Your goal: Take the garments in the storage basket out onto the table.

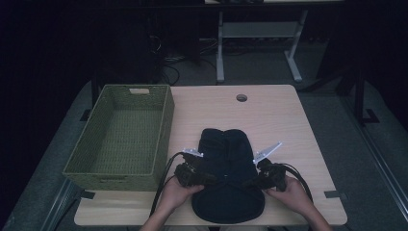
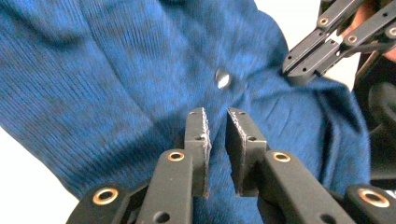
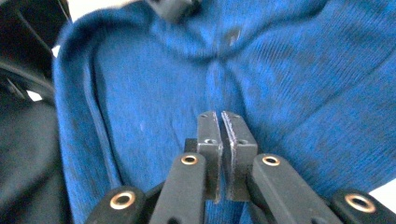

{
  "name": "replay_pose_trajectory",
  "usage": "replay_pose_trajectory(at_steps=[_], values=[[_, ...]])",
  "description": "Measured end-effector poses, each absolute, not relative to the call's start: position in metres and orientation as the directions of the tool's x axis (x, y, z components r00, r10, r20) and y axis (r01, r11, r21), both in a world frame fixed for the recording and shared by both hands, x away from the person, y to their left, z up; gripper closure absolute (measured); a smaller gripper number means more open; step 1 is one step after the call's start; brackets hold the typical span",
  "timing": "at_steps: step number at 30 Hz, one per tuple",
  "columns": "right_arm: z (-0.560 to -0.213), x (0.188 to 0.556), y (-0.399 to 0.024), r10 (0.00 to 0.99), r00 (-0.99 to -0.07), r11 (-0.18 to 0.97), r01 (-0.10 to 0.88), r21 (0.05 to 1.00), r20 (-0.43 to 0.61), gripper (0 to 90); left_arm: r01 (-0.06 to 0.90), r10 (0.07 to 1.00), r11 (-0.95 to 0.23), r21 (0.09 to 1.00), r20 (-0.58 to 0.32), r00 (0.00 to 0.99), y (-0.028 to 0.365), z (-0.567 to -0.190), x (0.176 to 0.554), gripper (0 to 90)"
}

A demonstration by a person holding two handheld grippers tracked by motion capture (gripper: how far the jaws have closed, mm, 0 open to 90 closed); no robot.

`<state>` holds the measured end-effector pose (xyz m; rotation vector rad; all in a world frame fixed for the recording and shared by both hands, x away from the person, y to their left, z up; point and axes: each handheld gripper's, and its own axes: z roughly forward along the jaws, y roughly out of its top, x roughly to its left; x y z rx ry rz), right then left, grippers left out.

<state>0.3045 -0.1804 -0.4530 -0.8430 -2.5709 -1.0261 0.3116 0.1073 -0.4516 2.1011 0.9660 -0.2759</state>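
A dark blue knit garment (image 1: pixel 226 149) lies on the wooden table (image 1: pixel 279 115), near its front edge. My left gripper (image 1: pixel 210 180) comes in over its left side and my right gripper (image 1: pixel 251 183) over its right, tips pointing at each other across the cloth. In the left gripper view, my left gripper (image 2: pixel 217 135) has its jaws a narrow slit apart just above the knit (image 2: pixel 116 70), below a small button (image 2: pixel 223 78); the right gripper's closed jaws (image 2: pixel 303 60) show at the top right. In the right gripper view, my right gripper (image 3: pixel 220 135) has its pads almost touching over the cloth (image 3: pixel 303 74), nothing visibly pinched.
A green woven basket (image 1: pixel 164 120) with nothing in it stands on the table's left side, close to the left hand. A round cable hole (image 1: pixel 241 97) is at the table's back edge. Cables trail from both grippers. A desk frame (image 1: pixel 220 53) stands on the floor behind.
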Motion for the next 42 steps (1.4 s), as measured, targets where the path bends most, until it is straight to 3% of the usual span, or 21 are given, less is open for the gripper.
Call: replay_pose_trajectory(at_steps=[8, 14, 19, 42], values=[[-0.427, 0.348, -0.171, 0.485, -0.771, 0.460, 0.626, 0.630, 0.412, 88.4, 0.715, 0.607, -0.282, 0.640, -0.458, 0.650, 0.108, -0.440, 0.340, 78.9], [-0.431, 0.386, -0.156, 0.533, -0.721, 0.414, 0.678, 0.607, 0.442, 89.2, 0.751, 0.672, -0.202, 0.629, -0.469, 0.574, 0.111, -0.451, 0.365, 78.5], [-0.452, 0.403, -0.145, 0.563, -0.692, 0.431, 0.713, 0.553, 0.452, 89.3, 0.768, 0.690, -0.219, 0.601, -0.461, 0.558, 0.106, -0.459, 0.371, 77.8], [-0.464, 0.377, -0.157, 0.540, -0.705, 0.483, 0.707, 0.516, 0.460, 89.4, 0.760, 0.658, -0.324, 0.563, -0.443, 0.609, 0.094, -0.463, 0.347, 76.4]])
